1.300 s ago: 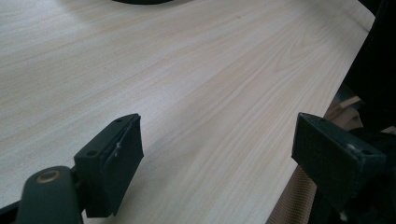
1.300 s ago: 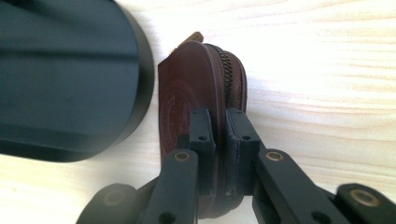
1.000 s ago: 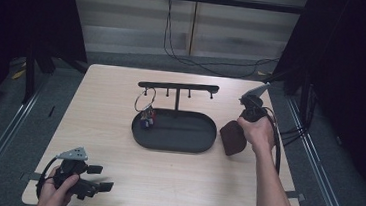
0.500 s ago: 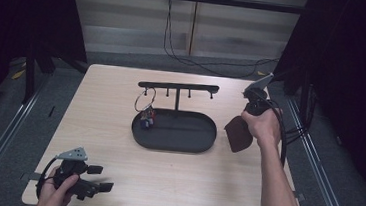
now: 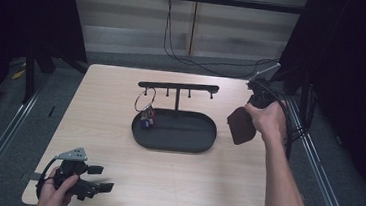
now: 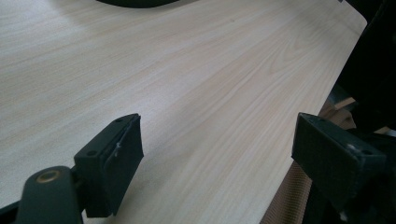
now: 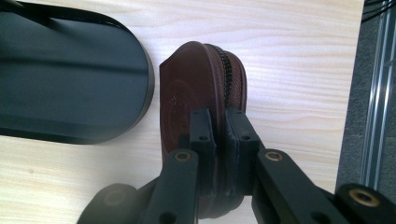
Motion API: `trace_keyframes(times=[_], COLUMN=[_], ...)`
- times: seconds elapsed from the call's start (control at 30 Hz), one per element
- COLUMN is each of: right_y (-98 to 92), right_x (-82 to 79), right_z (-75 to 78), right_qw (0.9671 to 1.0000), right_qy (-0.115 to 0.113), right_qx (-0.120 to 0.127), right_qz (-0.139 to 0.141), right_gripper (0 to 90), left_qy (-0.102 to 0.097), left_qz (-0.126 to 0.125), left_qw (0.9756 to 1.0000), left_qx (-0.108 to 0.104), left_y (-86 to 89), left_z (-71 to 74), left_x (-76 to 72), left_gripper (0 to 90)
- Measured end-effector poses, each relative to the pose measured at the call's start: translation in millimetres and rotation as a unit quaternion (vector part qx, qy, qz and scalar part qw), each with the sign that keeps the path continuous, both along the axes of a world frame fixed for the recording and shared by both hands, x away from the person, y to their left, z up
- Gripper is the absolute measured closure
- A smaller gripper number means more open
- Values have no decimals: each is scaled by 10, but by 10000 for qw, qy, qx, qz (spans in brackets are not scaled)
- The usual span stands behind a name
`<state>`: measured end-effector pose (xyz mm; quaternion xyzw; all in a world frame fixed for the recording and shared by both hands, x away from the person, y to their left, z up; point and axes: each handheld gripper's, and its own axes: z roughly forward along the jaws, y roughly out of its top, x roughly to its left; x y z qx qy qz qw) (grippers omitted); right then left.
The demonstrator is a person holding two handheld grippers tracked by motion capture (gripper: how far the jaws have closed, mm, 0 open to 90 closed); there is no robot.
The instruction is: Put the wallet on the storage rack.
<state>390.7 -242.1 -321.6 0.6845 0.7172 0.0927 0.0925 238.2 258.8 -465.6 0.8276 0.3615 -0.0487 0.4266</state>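
A round dark-brown zippered pouch (image 7: 201,88) hangs clear of the table, with my right gripper (image 7: 219,126) shut on its edge. In the high view the pouch (image 5: 240,126) is off the right end of the black oval tray (image 5: 203,141), and the right gripper (image 5: 254,106) is in the hand above it. A black rack (image 5: 178,87) stands over the tray with a key ring and keys (image 5: 145,111) hanging from a left peg. My left gripper (image 5: 98,178) rests at the table's front left corner; its jaws stand wide apart over bare wood (image 6: 215,140).
The light wooden table (image 5: 121,92) ends close on the right of the pouch, with a metal rail (image 7: 373,116) and dark floor beyond. Cables (image 5: 289,127) trail from the right gripper. Bare tabletop lies between the tray and the left gripper.
The right hand has lifted the pouch up off the table beside the tray. The left gripper has stayed where it was.
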Motion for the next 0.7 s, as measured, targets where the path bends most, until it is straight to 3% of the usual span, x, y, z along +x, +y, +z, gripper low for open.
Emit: trace_keyframes(times=[0.33, 0.7], right_y=[115, 278], right_x=[26, 47], right_z=[120, 150], right_qw=[9997, 9971], right_qy=[-168, -350], right_qx=[103, 574], right_qz=[143, 356], right_gripper=[826, 824], left_qy=[1, 15], left_qz=[-53, -53], left_qw=[10000, 10000], left_qx=[11, 63], left_y=[-12, -33], left_z=[5, -11], left_x=[-14, -8], left_gripper=[163, 163])
